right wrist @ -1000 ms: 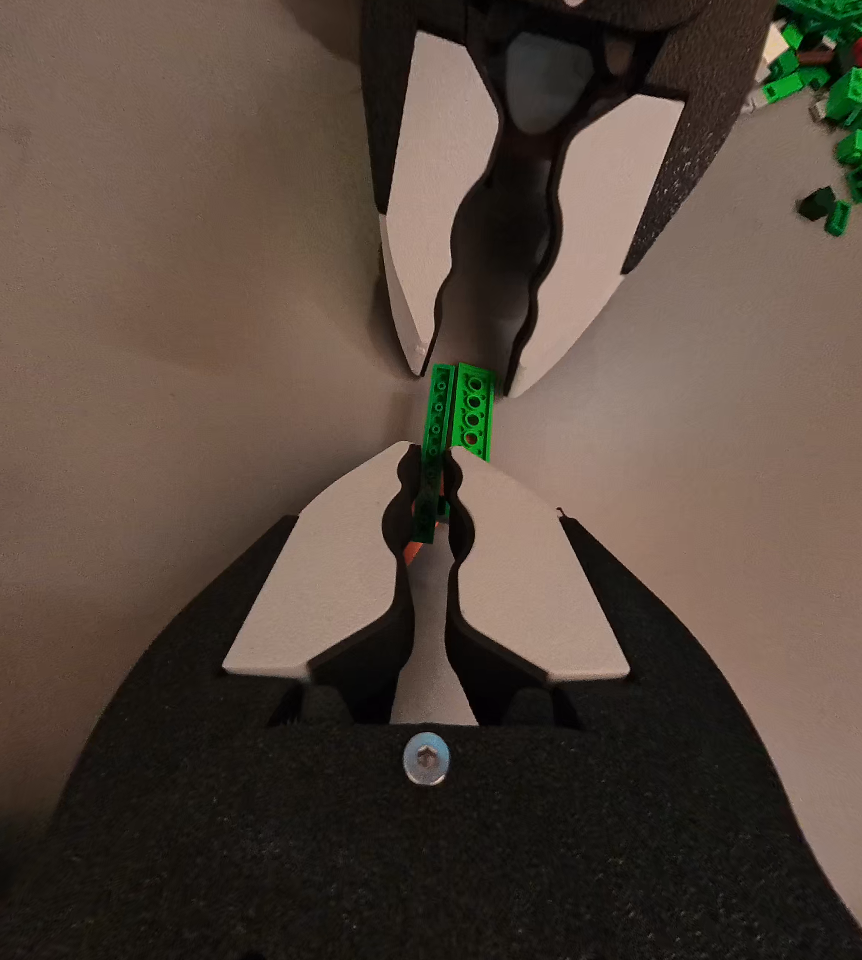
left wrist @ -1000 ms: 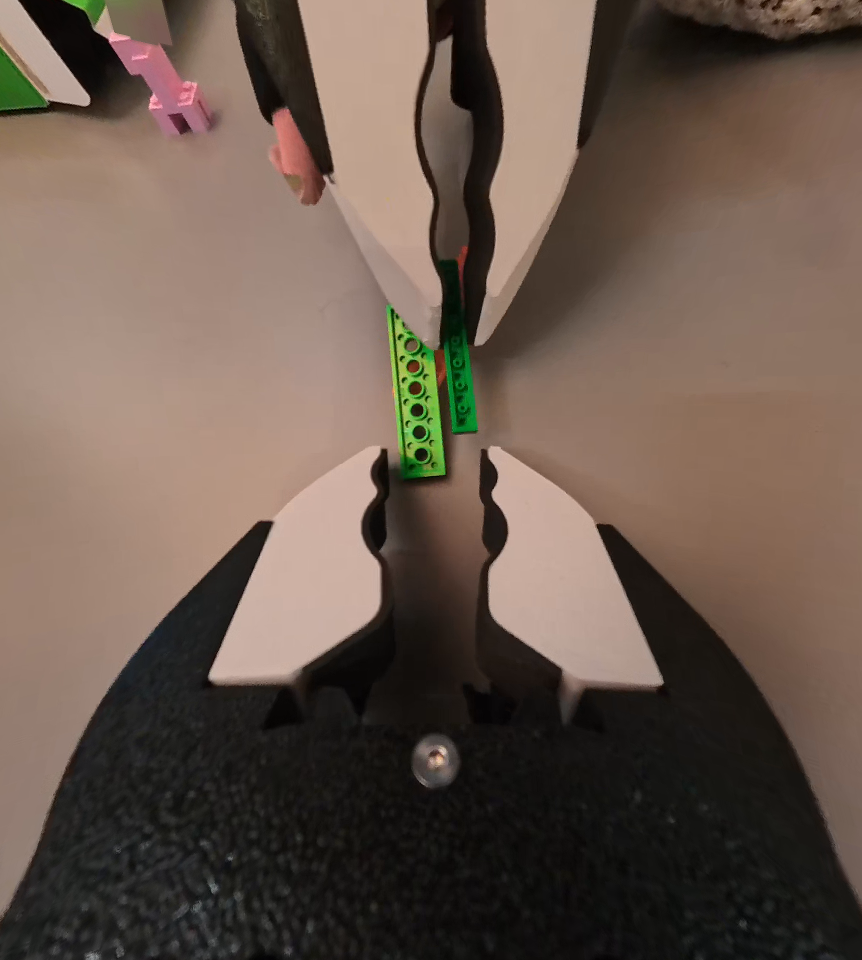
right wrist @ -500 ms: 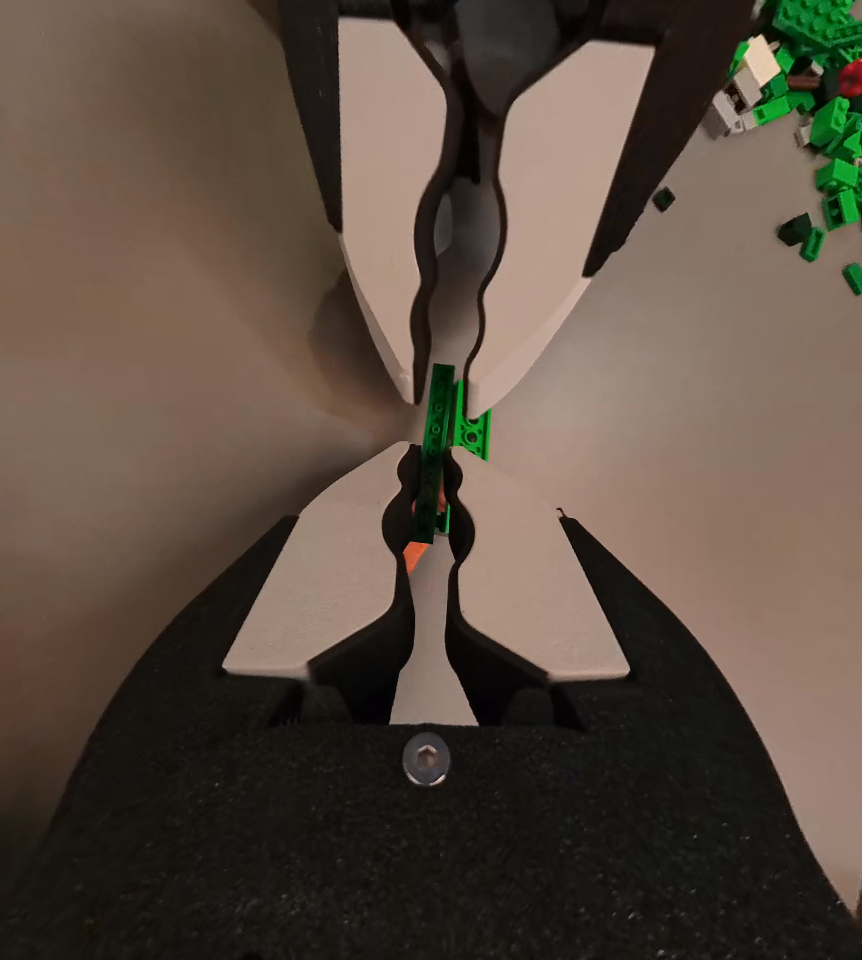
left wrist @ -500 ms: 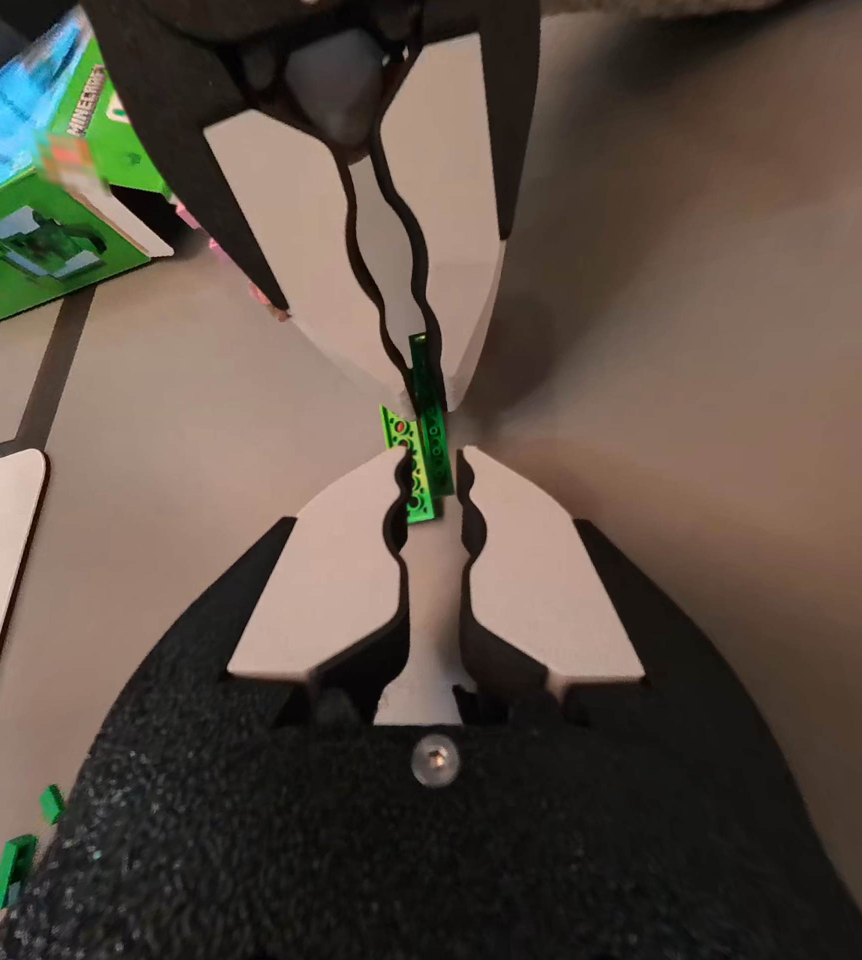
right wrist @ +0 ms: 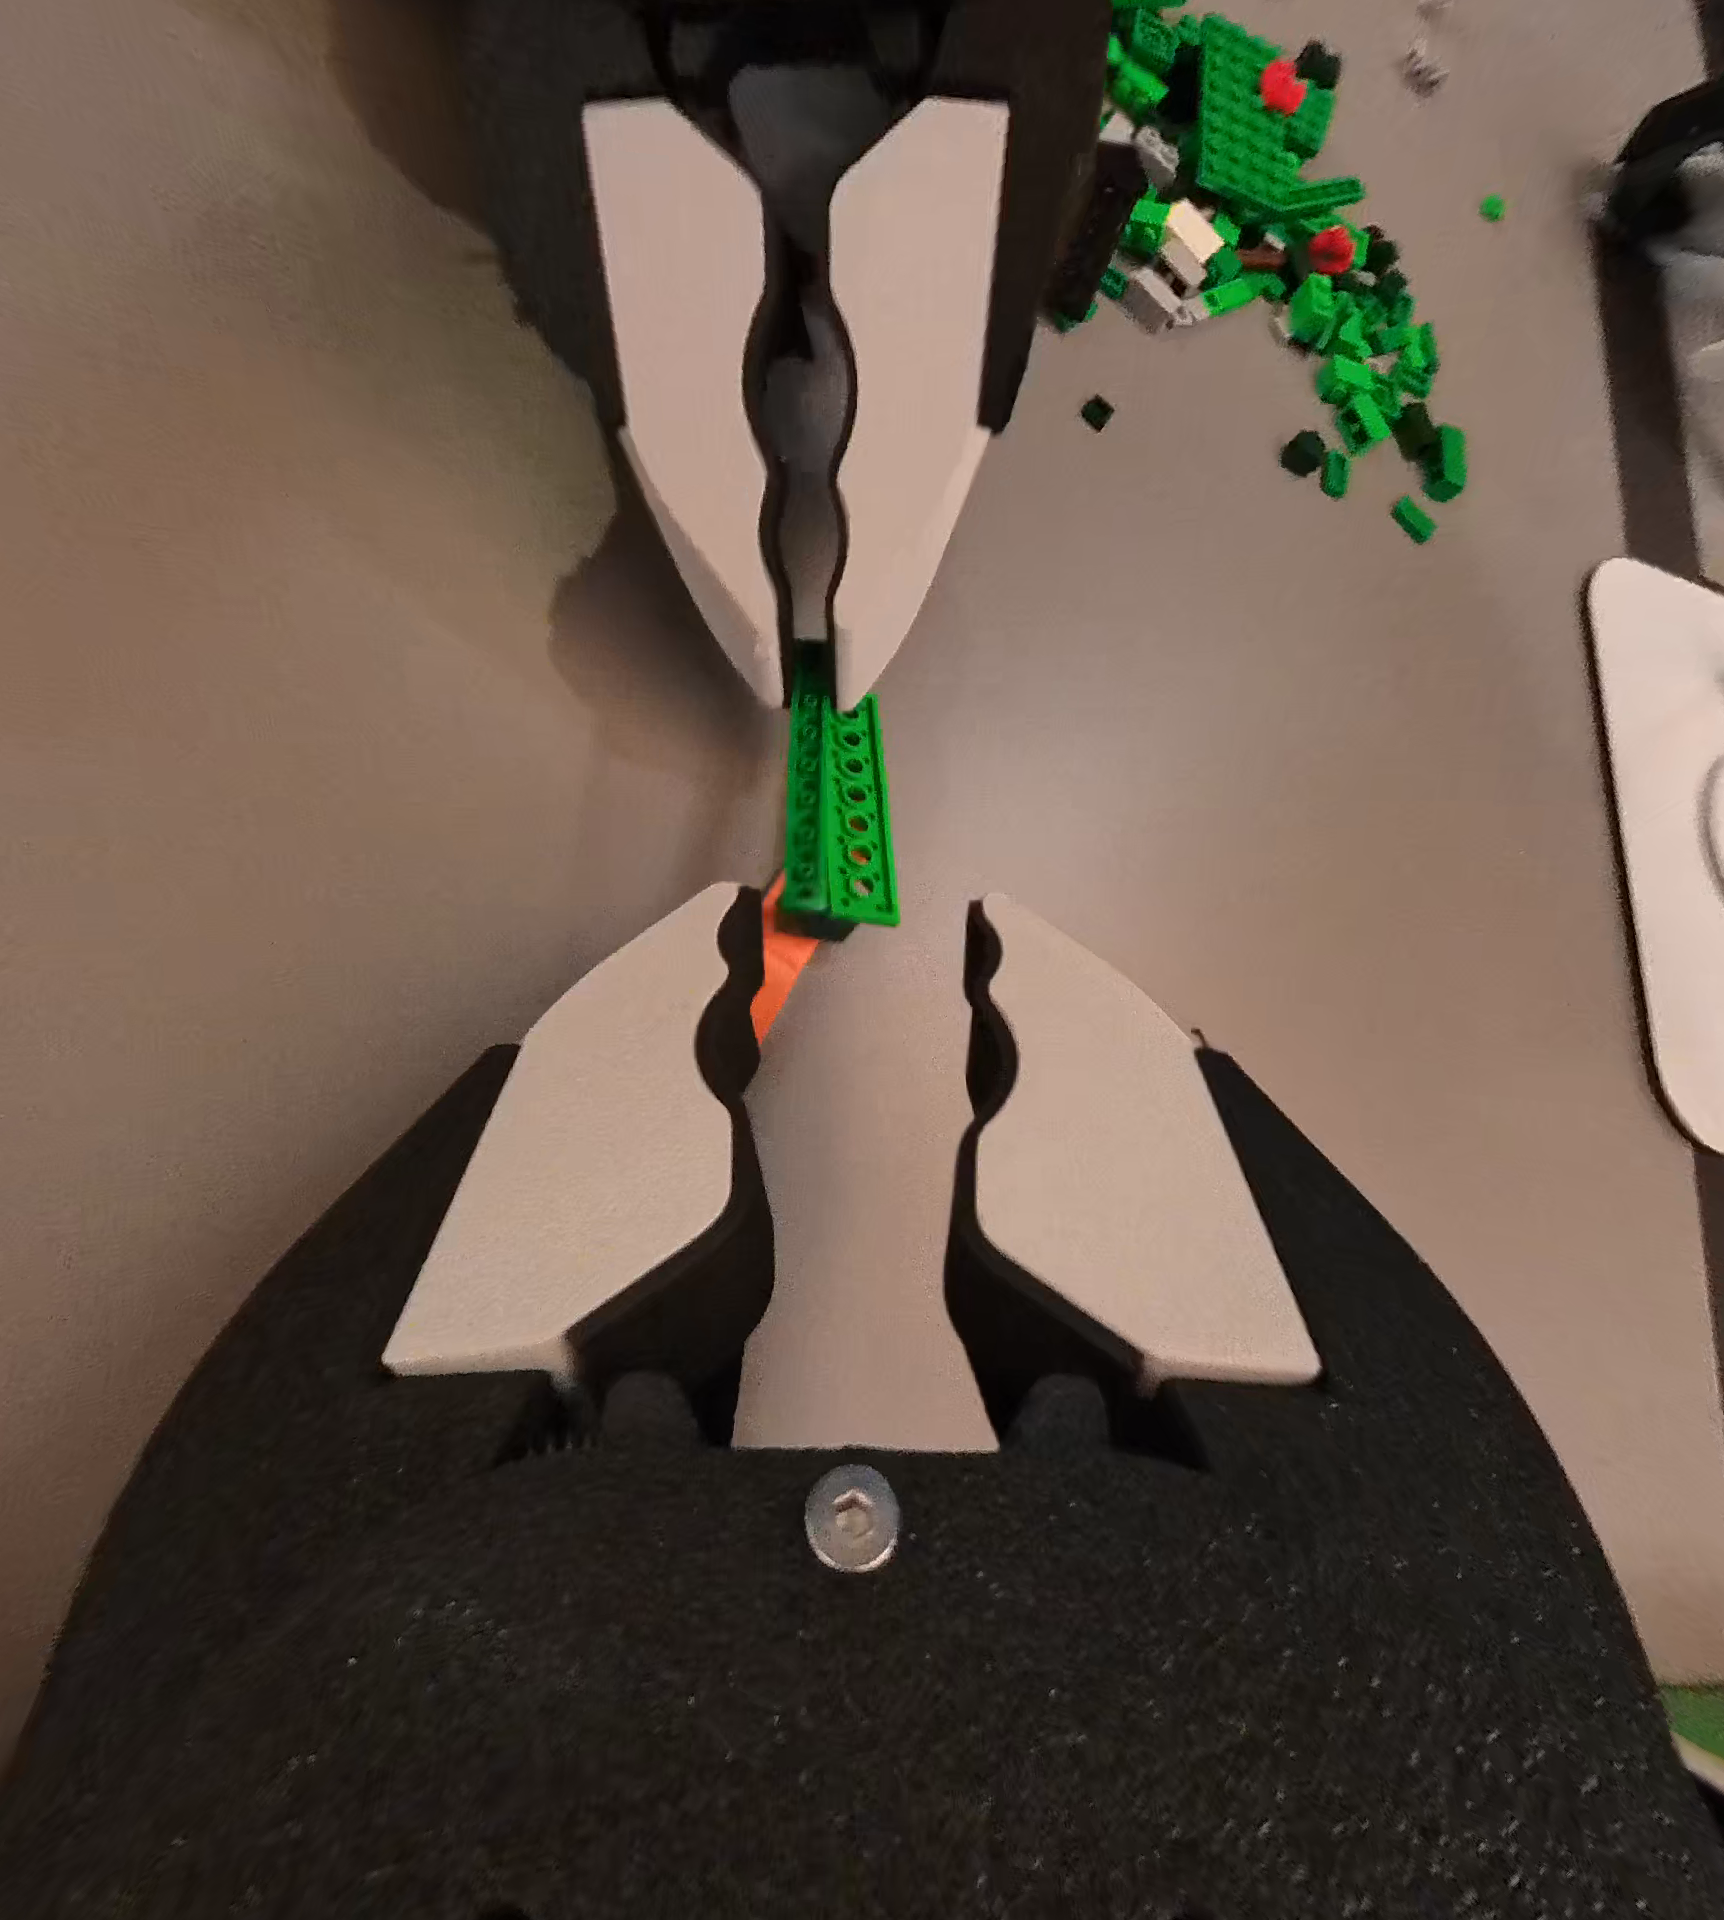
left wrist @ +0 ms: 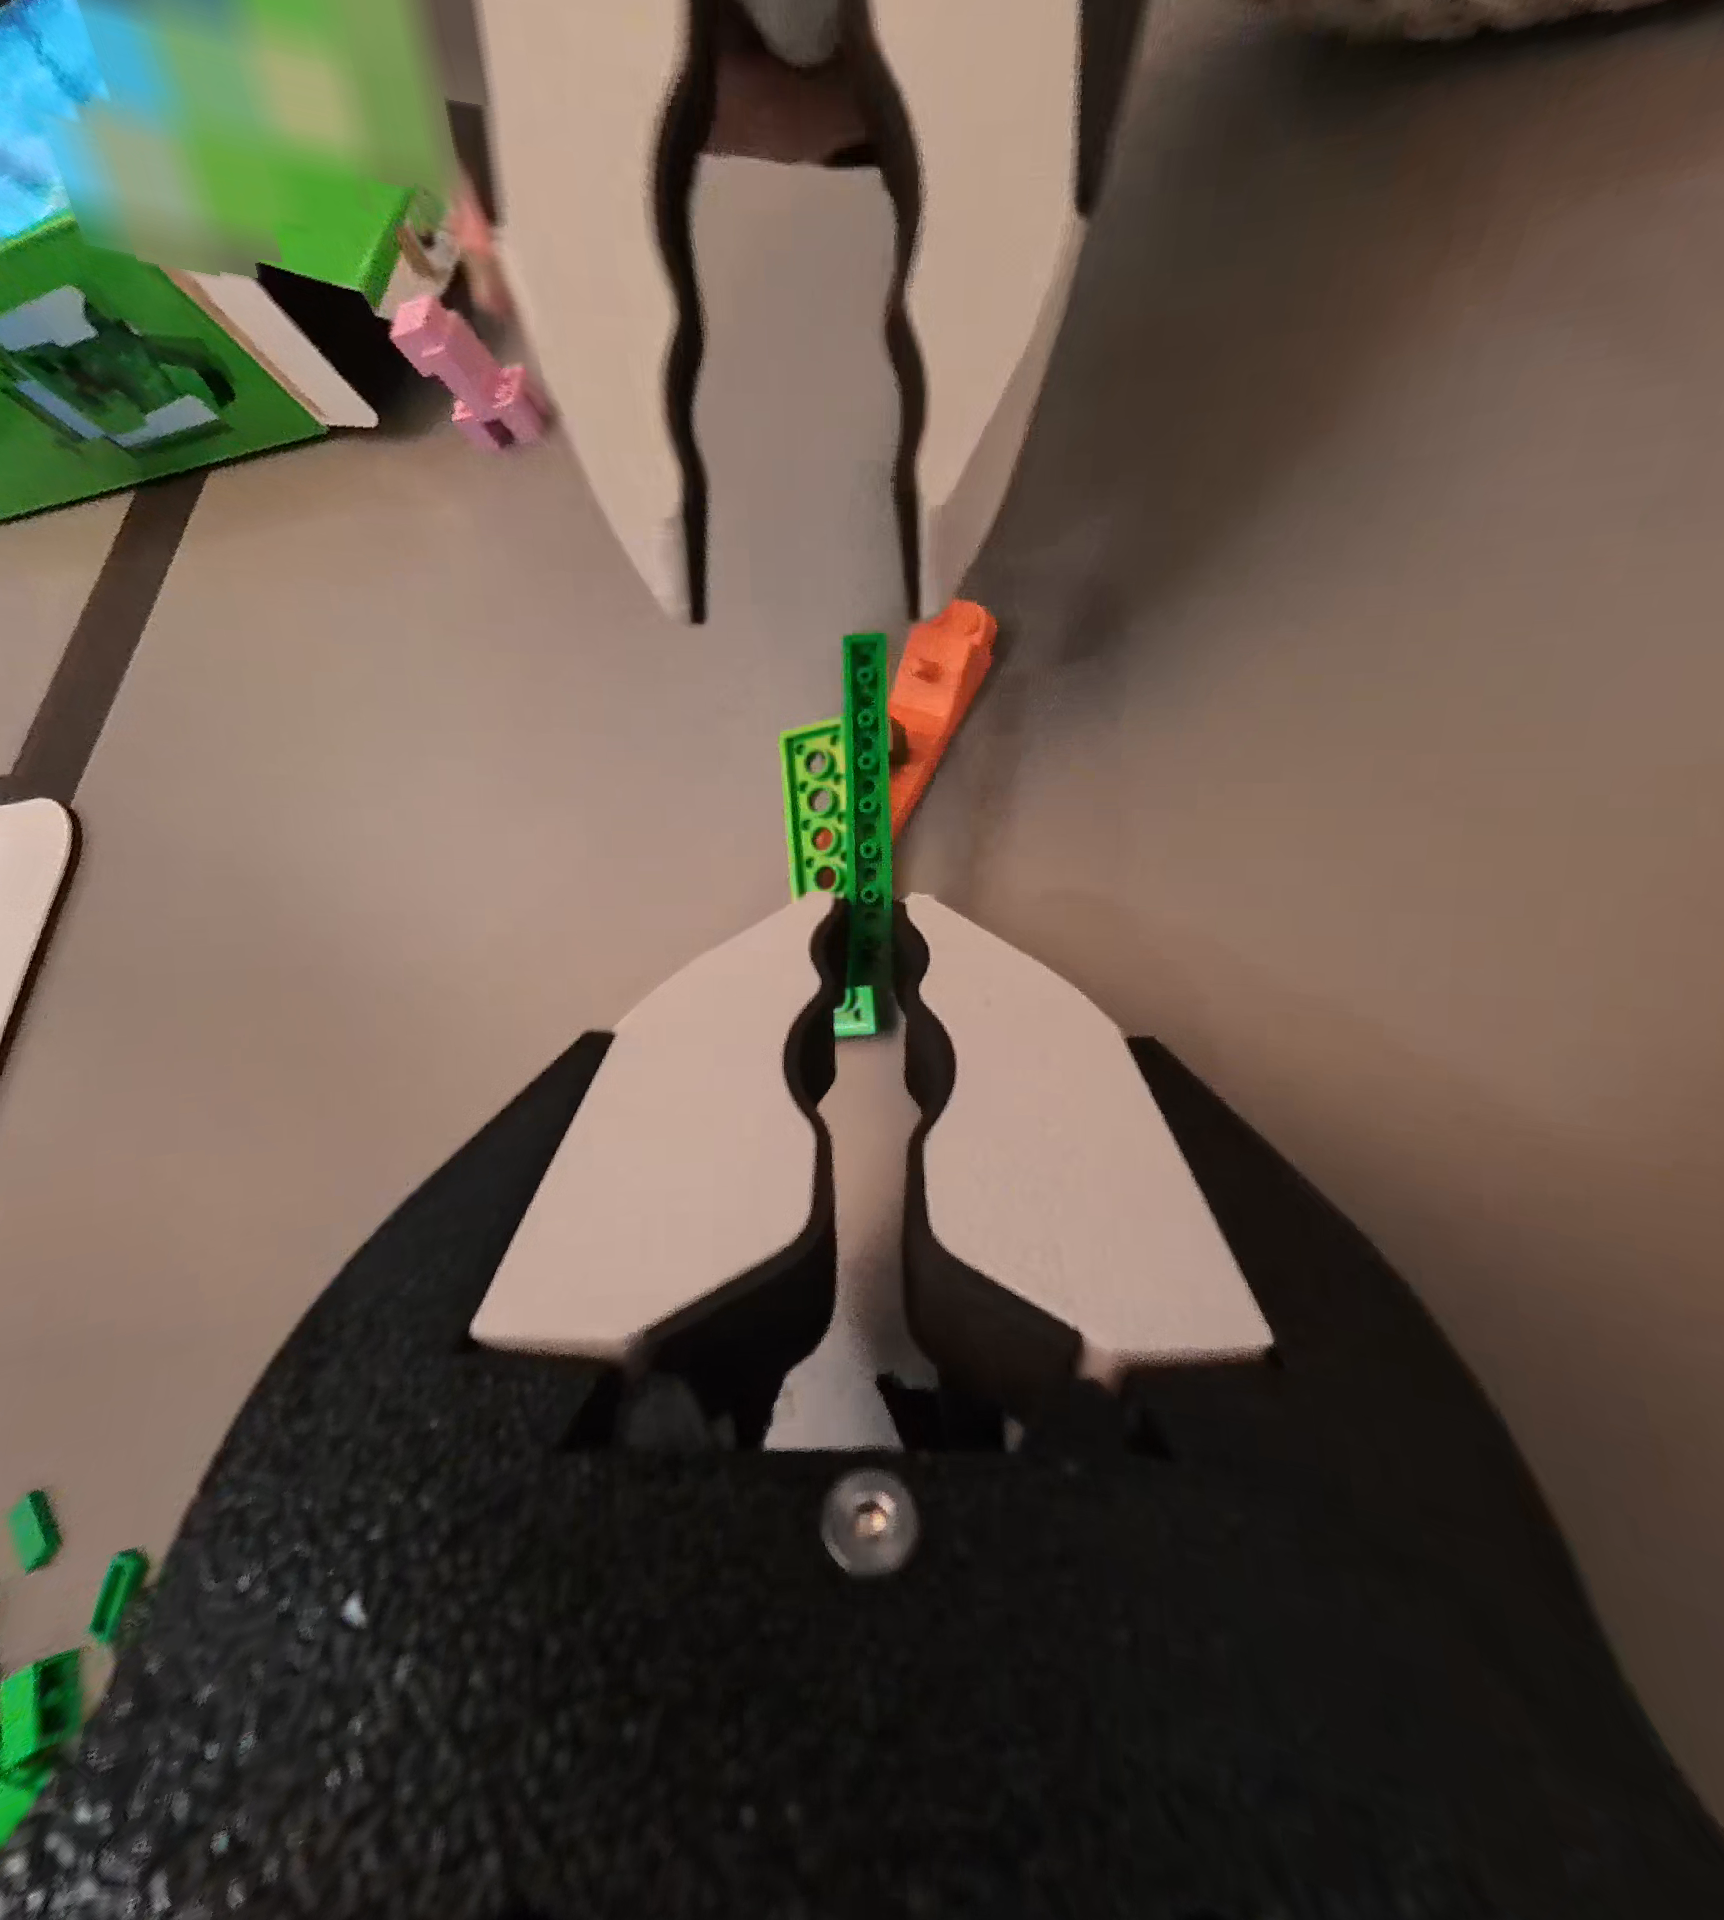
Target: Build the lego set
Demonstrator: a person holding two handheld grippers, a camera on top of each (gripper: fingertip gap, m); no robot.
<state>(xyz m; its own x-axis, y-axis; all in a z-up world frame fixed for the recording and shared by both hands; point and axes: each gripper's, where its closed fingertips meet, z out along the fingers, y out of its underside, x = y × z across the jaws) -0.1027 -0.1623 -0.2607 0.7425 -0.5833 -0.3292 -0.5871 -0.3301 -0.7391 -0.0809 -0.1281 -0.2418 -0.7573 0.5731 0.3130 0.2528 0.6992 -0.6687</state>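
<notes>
In our left wrist view, the left gripper (left wrist: 868, 904) is pinched on the near end of a small green plate assembly (left wrist: 863, 790) held above the table (left wrist: 1409, 831), an orange piece (left wrist: 936, 696) fixed to its far side. The right gripper (left wrist: 801, 613), opposite, is spread and apart from it.

In our right wrist view, the right gripper (right wrist: 853, 899) stands spread around the assembly's (right wrist: 837, 821) end. We judge this a handover; next we need another brick from the loose green pile (right wrist: 1357, 332).
</notes>
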